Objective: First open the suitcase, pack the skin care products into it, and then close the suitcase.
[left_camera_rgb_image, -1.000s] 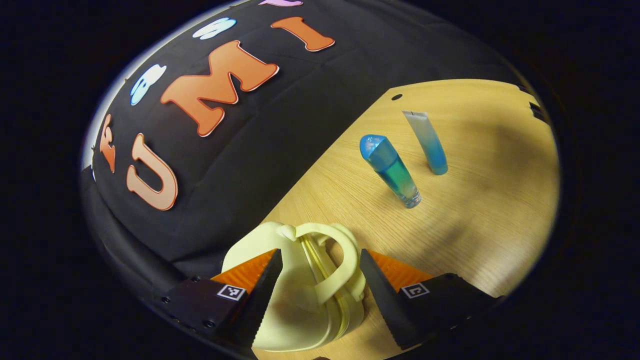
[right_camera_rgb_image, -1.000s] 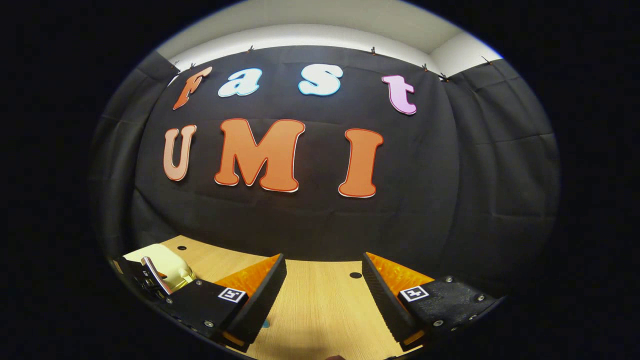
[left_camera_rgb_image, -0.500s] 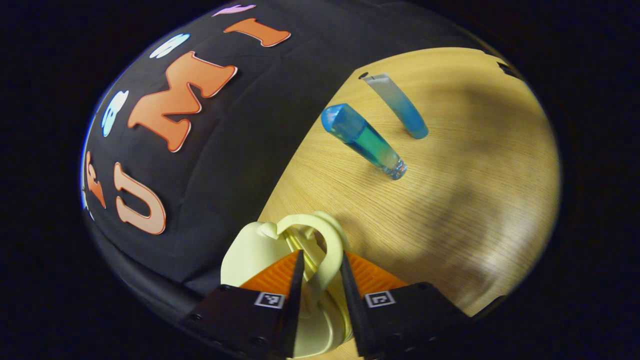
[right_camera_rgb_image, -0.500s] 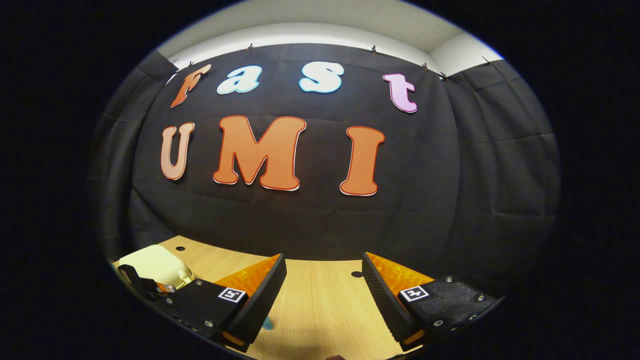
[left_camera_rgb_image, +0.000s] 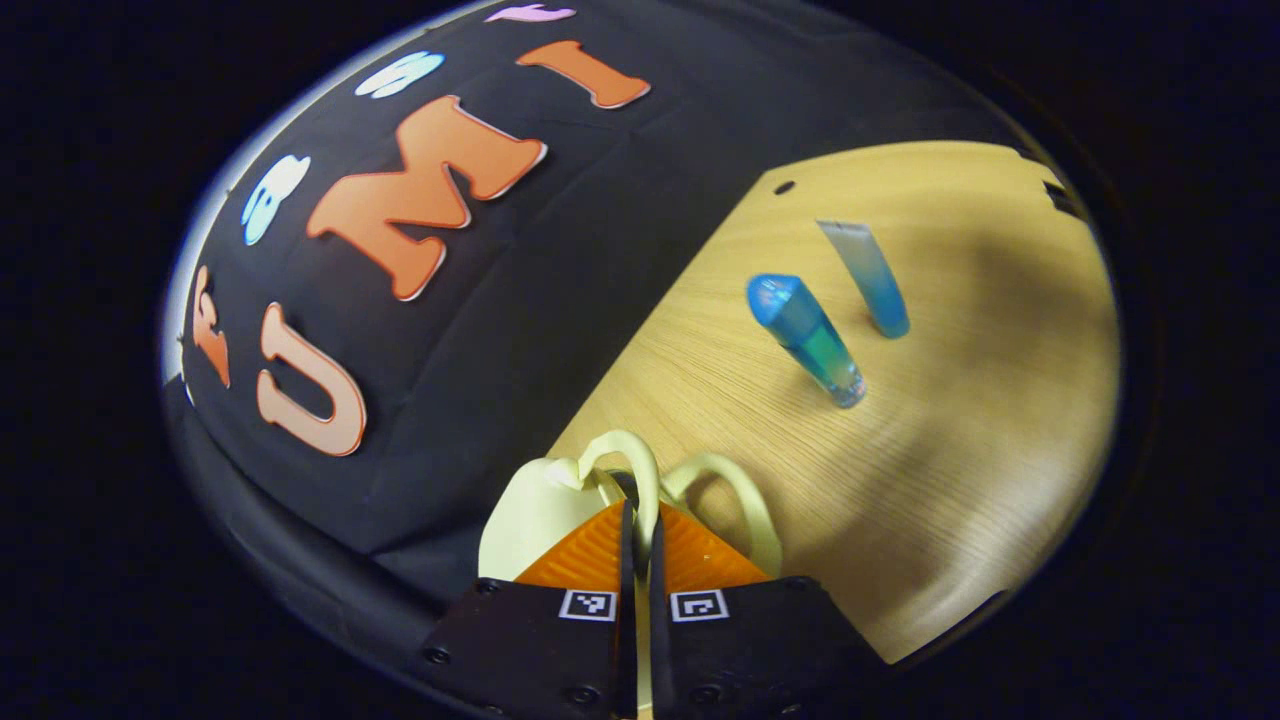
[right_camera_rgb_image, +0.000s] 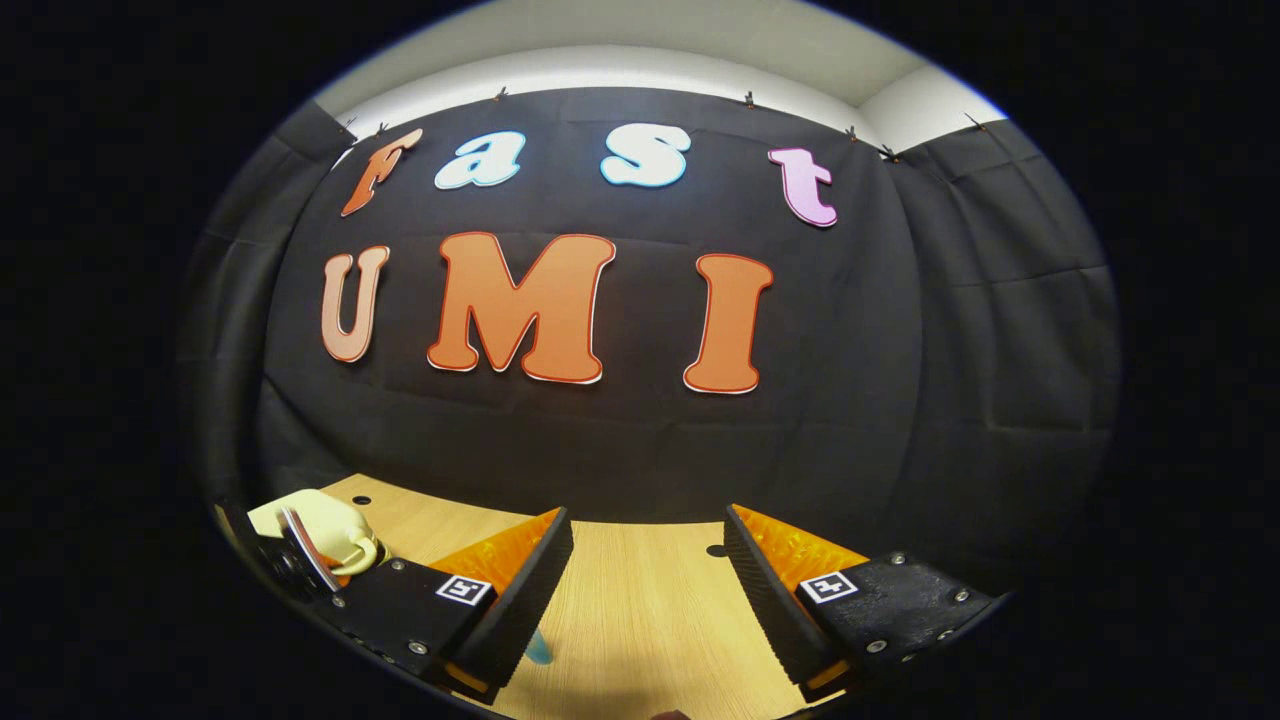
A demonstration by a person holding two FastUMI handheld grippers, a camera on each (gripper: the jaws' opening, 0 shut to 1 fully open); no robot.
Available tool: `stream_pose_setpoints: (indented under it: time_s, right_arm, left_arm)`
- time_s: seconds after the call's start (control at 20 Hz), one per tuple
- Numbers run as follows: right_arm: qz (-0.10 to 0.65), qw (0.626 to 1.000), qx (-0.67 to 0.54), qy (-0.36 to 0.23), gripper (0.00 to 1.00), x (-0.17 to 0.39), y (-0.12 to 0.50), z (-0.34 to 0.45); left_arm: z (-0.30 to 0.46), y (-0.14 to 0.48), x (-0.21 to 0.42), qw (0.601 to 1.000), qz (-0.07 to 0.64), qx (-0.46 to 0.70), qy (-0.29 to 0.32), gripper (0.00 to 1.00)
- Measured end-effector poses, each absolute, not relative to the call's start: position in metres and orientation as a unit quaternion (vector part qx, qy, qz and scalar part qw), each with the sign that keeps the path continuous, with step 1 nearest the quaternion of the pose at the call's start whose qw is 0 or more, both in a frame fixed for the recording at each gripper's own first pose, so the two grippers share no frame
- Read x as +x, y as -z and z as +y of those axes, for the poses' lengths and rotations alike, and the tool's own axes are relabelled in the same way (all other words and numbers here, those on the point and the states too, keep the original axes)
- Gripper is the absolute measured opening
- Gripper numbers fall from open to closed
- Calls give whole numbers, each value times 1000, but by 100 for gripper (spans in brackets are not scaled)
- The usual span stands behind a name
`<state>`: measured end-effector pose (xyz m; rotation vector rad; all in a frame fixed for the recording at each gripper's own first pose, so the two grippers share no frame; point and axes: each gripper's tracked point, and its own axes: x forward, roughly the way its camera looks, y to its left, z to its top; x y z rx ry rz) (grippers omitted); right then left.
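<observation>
A small pale yellow suitcase (left_camera_rgb_image: 535,510) lies at the table's back edge, against the black cloth. My left gripper (left_camera_rgb_image: 640,520) is shut on one of its handle loops (left_camera_rgb_image: 640,465); the other loop (left_camera_rgb_image: 745,500) stands apart to the right. A blue-green bottle (left_camera_rgb_image: 805,335) and a blue-tipped tube (left_camera_rgb_image: 870,280) lie farther out on the wood. In the right gripper view my right gripper (right_camera_rgb_image: 648,540) hangs open over bare table, holding nothing. The suitcase (right_camera_rgb_image: 310,515) sits far to its left, with the left gripper (right_camera_rgb_image: 295,555) on it. A blue tip (right_camera_rgb_image: 538,648) peeks past the right gripper's left finger.
The wooden table (left_camera_rgb_image: 950,450) has small round holes (left_camera_rgb_image: 784,187) near its back edge. The black cloth wall (right_camera_rgb_image: 640,430) rises directly behind the table. Open wood lies to the right of the bottle and tube.
My left gripper went from open around the suitcase top to shut on one handle loop, and the two loops have parted. The right gripper has hardly moved.
</observation>
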<state>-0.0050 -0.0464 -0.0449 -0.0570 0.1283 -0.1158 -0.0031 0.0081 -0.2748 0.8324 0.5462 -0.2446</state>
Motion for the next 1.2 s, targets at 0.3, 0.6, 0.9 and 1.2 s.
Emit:
stream_pose_setpoints:
  time_s: [0.3, 0.6, 0.9, 1.2]
  right_arm:
    - [69, 997, -33, 32, 96, 5, 50, -21]
    - [71, 997, -36, 12, 96, 15, 50, 2]
    - [74, 997, -35, 0, 96, 24, 50, 27]
    - [87, 995, -43, -7, 96, 32, 52, 57]
  left_arm:
    - [53, 211, 13, 910, 235, 336, 65, 5]
    - [122, 155, 30, 934, 207, 291, -11, 5]
    - [196, 132, 33, 936, 179, 292, -78, 5]
    - [241, 131, 29, 937, 165, 287, -108, 5]
